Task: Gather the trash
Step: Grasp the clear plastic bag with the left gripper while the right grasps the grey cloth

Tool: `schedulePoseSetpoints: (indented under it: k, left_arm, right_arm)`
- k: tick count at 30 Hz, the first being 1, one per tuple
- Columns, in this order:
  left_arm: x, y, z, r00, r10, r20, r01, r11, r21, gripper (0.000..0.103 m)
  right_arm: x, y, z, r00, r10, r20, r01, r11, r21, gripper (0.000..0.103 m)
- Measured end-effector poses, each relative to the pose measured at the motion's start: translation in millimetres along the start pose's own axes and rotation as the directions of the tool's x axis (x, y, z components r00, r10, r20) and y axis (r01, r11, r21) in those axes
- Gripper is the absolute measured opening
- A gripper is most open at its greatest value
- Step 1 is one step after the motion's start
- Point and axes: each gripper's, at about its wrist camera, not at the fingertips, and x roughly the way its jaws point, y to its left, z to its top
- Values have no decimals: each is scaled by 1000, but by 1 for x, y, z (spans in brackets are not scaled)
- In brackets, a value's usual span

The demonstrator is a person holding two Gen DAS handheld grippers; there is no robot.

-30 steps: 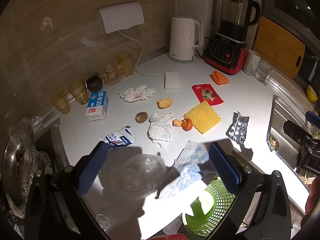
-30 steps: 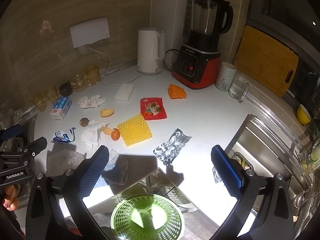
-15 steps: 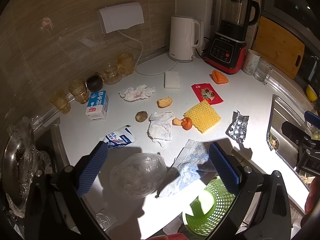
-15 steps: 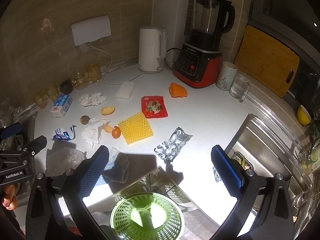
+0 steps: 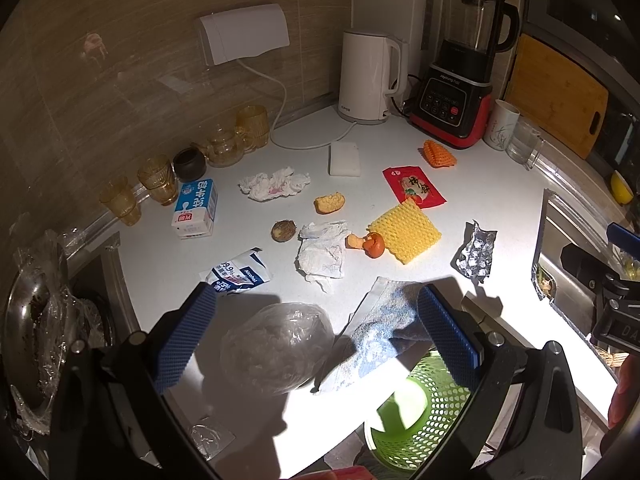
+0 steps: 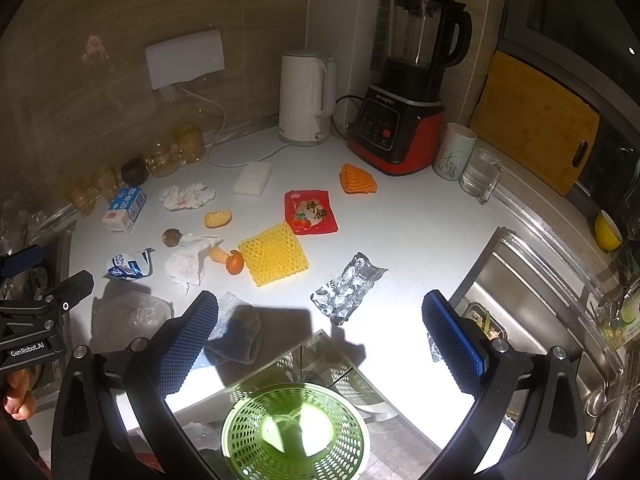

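Trash lies across the white counter (image 6: 420,240): a yellow foam net (image 6: 274,254), a red snack packet (image 6: 311,211), a silver blister pack (image 6: 346,290), an orange net (image 6: 357,179), crumpled tissues (image 5: 322,254), orange peel (image 5: 370,243), a wipes packet (image 5: 239,271), a milk carton (image 5: 196,209) and a clear plastic bag (image 5: 278,346). A green mesh bin (image 6: 295,431) stands below the counter's front edge. My left gripper (image 5: 314,340) is open above the plastic bag. My right gripper (image 6: 320,340) is open above the bin.
A white kettle (image 6: 306,100), a red blender (image 6: 404,80), a cup (image 6: 454,152) and a glass mug (image 6: 478,176) stand at the back. Amber glasses (image 5: 156,178) line the left wall. A sink (image 6: 532,300) lies at the right. A cloth (image 5: 384,332) lies near the front edge.
Both views have shifted only slightly; both grippers stay open and nothing on the counter has moved.
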Motion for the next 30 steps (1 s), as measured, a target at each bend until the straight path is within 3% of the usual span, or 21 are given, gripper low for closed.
schedulePoseSetpoints:
  k: [10,18,23,30]
  left_arm:
    - [1,10,-12,999,-30,19,30,999,26,97]
    - [32,45,-41,993,-109,42,105,991,88,97]
    - [68,68,-61,993,-114,4,113,986,120,97]
    - [109,78,-84,983,-173,-69,181,973,144,97]
  right_arm:
    - [2,9,-8,1000,13,1,-13,1000,5,101]
    - [38,28,-26,996,77,-54,-77,997,16,101]
    - [65,47,-43,994,80,-81,-80,997,1,101]
    - [105,61,-61,988,82,-132,-77,996,47,101]
